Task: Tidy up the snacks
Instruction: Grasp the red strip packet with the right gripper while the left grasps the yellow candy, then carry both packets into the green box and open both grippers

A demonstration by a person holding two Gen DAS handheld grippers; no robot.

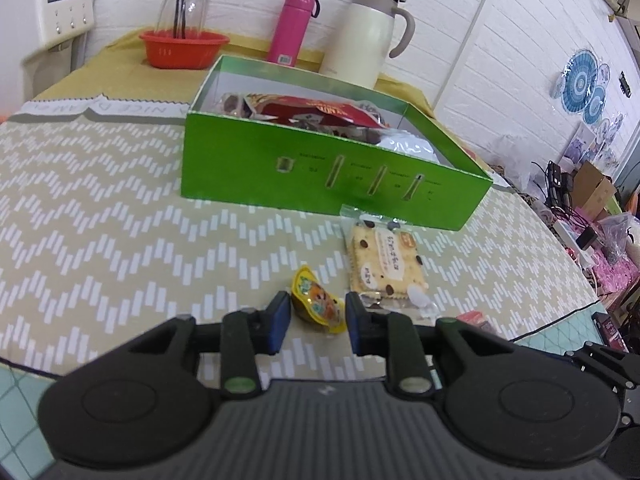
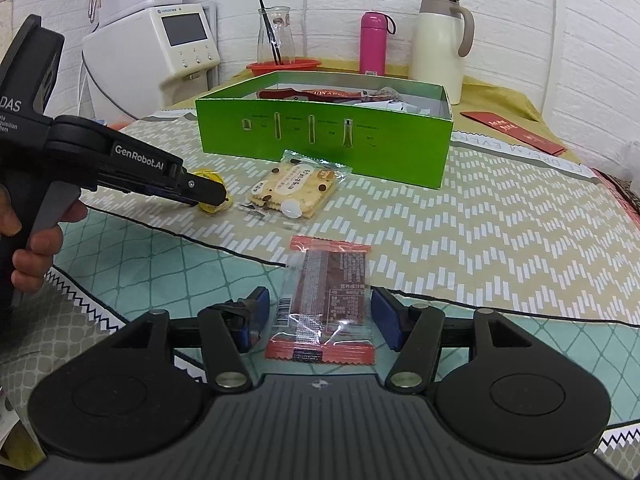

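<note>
Straddling the small yellow snack [image 1: 318, 300] at the lower centre of the left wrist view, the left gripper [image 1: 318, 320] was seen with its jaws parted, one blue pad on either side and neither yet pressed against the wrapper. In the right wrist view the right gripper [image 2: 320, 320] was likewise spread wide around the red-and-clear packet [image 2: 324, 300], which lay flat on the cloth [image 2: 480, 220] at lower centre, untouched. The cracker packet [image 1: 382, 260] was found just right of the yellow snack, close beside one pad. It was judged that each pair of jaws should be centred and lowered before being closed, so that the neighbouring packet was not caught, and that soft wrappers should be pinched across their filled middles. Further out, the green box [image 2: 324, 136] stood at centre frame, already partly filled, and was taken as the destination.
</note>
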